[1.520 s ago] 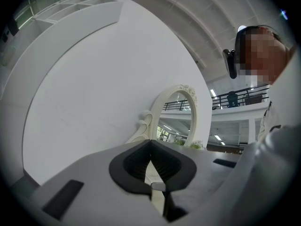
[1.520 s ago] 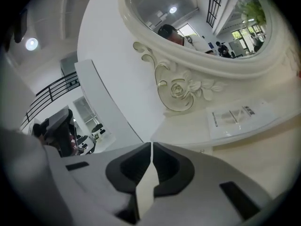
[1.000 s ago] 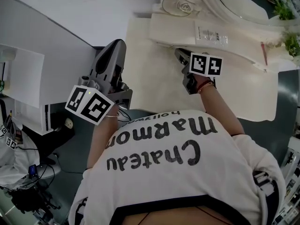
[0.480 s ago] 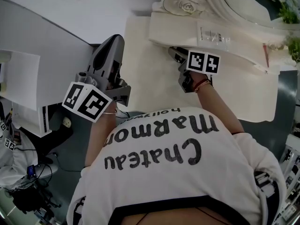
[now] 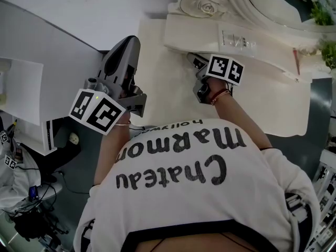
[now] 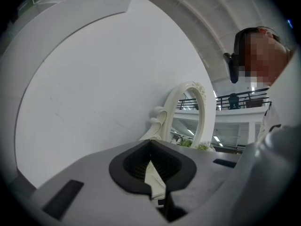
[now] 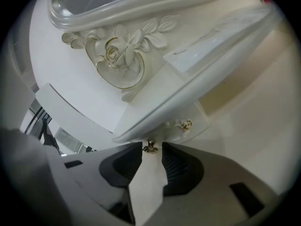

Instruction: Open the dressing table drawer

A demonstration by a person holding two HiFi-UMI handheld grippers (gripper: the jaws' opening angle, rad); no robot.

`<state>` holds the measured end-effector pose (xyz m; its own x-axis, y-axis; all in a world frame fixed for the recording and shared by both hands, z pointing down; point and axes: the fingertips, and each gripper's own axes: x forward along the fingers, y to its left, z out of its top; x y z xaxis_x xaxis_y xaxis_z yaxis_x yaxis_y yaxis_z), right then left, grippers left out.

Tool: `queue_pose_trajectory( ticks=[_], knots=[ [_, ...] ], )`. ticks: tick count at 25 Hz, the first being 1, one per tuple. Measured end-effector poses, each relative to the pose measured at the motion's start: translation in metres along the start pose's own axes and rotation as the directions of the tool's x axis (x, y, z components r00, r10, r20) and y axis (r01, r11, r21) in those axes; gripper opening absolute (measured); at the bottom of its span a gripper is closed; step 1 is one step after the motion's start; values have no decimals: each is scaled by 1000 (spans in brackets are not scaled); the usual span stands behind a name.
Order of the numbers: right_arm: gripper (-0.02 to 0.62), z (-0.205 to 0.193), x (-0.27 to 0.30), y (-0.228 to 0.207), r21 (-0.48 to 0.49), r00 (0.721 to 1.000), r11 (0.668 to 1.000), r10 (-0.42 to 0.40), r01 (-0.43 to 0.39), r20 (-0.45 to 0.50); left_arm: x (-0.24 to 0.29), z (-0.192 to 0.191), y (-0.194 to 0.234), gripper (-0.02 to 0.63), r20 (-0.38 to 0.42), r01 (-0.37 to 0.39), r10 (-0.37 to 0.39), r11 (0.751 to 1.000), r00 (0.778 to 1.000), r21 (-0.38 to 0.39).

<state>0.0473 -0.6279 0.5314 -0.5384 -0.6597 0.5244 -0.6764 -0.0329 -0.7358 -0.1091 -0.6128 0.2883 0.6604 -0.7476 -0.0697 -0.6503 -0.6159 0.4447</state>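
Right gripper [image 7: 151,151] jaws just spread wide, small brass knob [image 7: 150,147] of the closed cream dressing-table drawer [image 7: 165,134] at their tips, unpinched; left gripper [image 6: 150,145] jaws pressed together, empty; grasp pending.

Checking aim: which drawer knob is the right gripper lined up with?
The small gold knob, centred at the tips of the right gripper, whose jaws have just opened and grip nothing; the whiter knob sits farther off, up and right.
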Motion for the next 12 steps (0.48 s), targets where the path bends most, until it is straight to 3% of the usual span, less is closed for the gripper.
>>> queue_pose_trajectory(
  ticks=[4, 12],
  knots=[
    [127, -1, 0, 1, 74, 999, 997, 23, -25, 28, -2, -1, 0, 21, -4, -2, 2, 1000, 1000, 0],
    [110, -1, -1, 2, 82, 998, 997, 6, -11, 61, -14, 1, -1, 21, 5, -10, 10, 1000, 1000, -2]
  ],
)
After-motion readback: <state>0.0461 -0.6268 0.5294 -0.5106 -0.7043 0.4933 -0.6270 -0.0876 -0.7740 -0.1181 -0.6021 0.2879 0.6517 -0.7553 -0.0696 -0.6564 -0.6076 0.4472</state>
